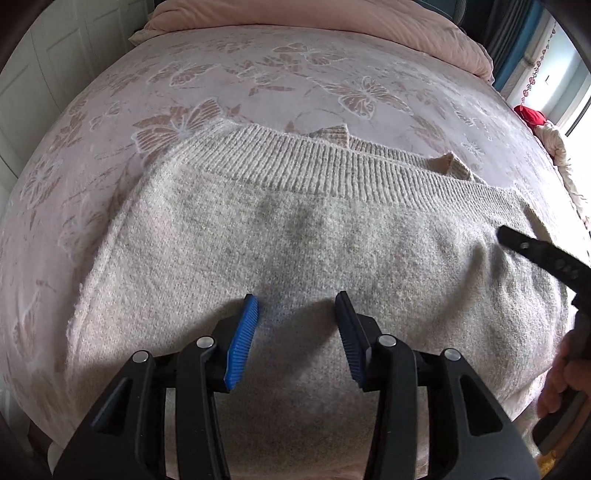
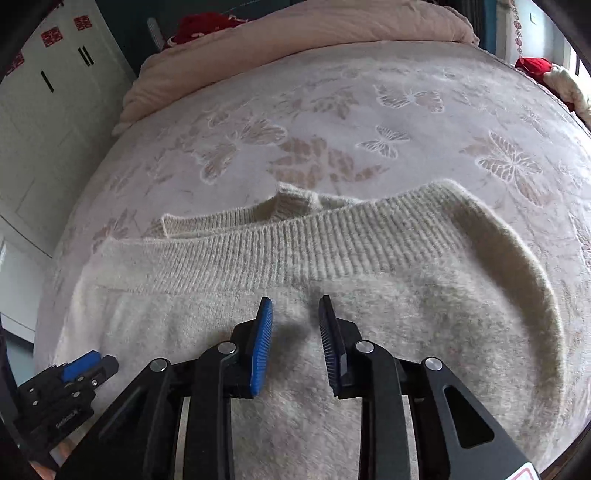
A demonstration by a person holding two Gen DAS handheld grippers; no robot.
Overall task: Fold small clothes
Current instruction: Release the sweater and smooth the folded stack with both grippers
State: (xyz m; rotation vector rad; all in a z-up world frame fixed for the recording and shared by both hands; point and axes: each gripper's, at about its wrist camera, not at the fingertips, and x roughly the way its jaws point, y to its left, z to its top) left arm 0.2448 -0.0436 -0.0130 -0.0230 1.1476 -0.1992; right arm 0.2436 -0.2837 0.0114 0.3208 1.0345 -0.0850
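Observation:
A cream knit sweater (image 1: pixel 295 236) lies folded on the bed, its ribbed hem (image 1: pixel 332 166) on the far side, with ribbed cuffs (image 1: pixel 334 134) poking out behind it. It also shows in the right wrist view (image 2: pixel 369 332). My left gripper (image 1: pixel 297 302) is open and empty, its blue pads just above the sweater's middle. My right gripper (image 2: pixel 295 306) is open and empty over the sweater near the ribbed hem (image 2: pixel 332 243). The right gripper's finger shows at the right edge of the left wrist view (image 1: pixel 532 251). The left gripper shows at lower left of the right wrist view (image 2: pixel 74 376).
The bed has a pink butterfly-pattern sheet (image 1: pixel 258 81). A pink duvet (image 1: pixel 332 18) is bunched at the far end. A red item (image 1: pixel 532 118) and pale cloth lie at the bed's right edge. White cupboards (image 2: pixel 44 110) stand left.

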